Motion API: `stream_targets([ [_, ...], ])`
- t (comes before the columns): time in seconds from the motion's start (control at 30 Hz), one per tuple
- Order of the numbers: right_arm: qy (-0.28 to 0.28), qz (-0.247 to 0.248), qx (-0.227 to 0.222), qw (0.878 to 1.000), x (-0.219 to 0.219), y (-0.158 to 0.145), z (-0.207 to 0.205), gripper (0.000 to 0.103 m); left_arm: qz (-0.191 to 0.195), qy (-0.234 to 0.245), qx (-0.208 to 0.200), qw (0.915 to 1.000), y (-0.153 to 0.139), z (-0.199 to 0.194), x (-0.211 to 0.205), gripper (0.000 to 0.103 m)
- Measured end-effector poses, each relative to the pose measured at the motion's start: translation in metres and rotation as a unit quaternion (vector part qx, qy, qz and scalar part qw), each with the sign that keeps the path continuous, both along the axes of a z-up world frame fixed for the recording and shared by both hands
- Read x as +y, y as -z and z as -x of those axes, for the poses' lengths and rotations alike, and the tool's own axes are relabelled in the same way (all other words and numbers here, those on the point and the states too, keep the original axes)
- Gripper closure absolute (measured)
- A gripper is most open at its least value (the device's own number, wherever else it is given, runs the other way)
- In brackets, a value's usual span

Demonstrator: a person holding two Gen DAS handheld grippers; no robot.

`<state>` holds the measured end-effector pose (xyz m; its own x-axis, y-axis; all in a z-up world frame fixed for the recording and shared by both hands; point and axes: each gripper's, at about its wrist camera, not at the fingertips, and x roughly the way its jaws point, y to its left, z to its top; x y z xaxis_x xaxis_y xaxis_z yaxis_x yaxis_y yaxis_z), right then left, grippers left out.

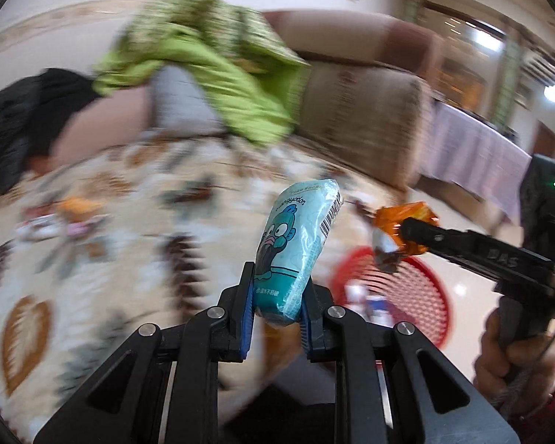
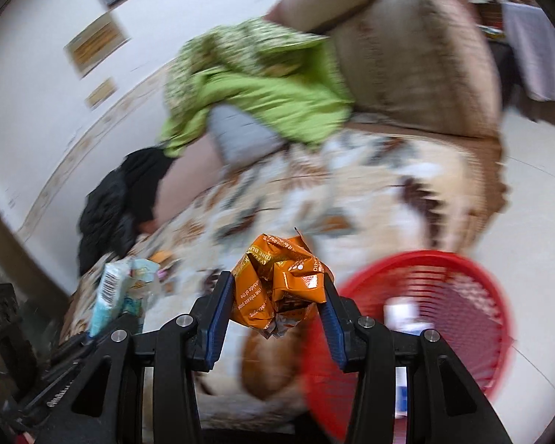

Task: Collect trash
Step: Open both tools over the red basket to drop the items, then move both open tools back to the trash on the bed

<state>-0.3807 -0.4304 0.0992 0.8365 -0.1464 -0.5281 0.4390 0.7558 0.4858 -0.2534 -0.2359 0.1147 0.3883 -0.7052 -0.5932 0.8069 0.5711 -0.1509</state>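
My left gripper (image 1: 277, 305) is shut on a light blue tissue pack (image 1: 296, 248) with a cartoon face and holds it upright above the patterned sofa cover. My right gripper (image 2: 275, 298) is shut on a crumpled orange wrapper (image 2: 281, 283). In the left wrist view the right gripper (image 1: 407, 235) holds the orange wrapper (image 1: 403, 222) over the rim of the red basket (image 1: 431, 288). In the right wrist view the red basket (image 2: 455, 307) sits low right, and the tissue pack (image 2: 112, 296) shows at the left. Small trash (image 1: 66, 218) lies blurred on the sofa.
A sofa (image 2: 418, 59) with a leaf-patterned cover (image 1: 121, 229) fills the view. A green garment (image 1: 210, 70) and a black garment (image 1: 22, 118) lie on it. White items (image 2: 403, 316) lie in the basket. A cloth-covered table (image 1: 473, 155) stands at right on pale floor.
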Motion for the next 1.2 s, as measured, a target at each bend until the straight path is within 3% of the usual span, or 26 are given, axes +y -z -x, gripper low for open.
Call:
stream_targets([
  [0.1, 0.039, -0.009, 0.014, 0.999, -0.027, 0.009, 0.03, 0.054, -0.005, 0.063, 0.034, 0.9974, 0.005, 0.016, -0.045, 0.083],
  [0.27, 0.082, -0.021, 0.033, 0.996, -0.055, 0.024, 0.053, 0.049, -0.023, 0.112, 0.084, 0.9899, 0.022, 0.033, -0.099, 0.083],
  [0.37, 0.098, -0.034, 0.049, 0.993, -0.067, 0.032, 0.058, 0.04, -0.03, 0.116, 0.104, 0.9874, 0.03, 0.034, -0.116, 0.061],
  [0.47, 0.105, -0.034, 0.052, 0.993, -0.071, 0.031, 0.062, 0.039, -0.018, 0.115, 0.111, 0.9869, 0.03, 0.032, -0.114, 0.057],
  [0.57, 0.103, -0.031, 0.046, 0.993, -0.068, 0.025, 0.06, 0.039, -0.008, 0.103, 0.104, 0.9892, 0.026, 0.026, -0.102, 0.057],
  [0.67, 0.088, -0.025, 0.04, 0.995, -0.054, 0.014, 0.051, 0.037, 0.004, 0.083, 0.088, 0.9927, 0.021, 0.014, -0.077, 0.049],
  [0.9, 0.025, 0.071, 0.058, 0.996, 0.016, -0.007, 0.008, 0.024, -0.001, 0.005, 0.023, 0.9997, 0.021, -0.021, 0.0, 0.044],
  [1.03, -0.011, 0.123, 0.061, 0.991, 0.062, -0.01, -0.024, 0.024, 0.003, -0.064, -0.008, 0.9979, 0.024, -0.047, 0.041, 0.042],
  [1.2, -0.048, 0.138, 0.068, 0.987, 0.104, -0.004, -0.063, 0.024, 0.011, -0.104, -0.023, 0.9942, 0.027, -0.065, 0.071, 0.042],
])
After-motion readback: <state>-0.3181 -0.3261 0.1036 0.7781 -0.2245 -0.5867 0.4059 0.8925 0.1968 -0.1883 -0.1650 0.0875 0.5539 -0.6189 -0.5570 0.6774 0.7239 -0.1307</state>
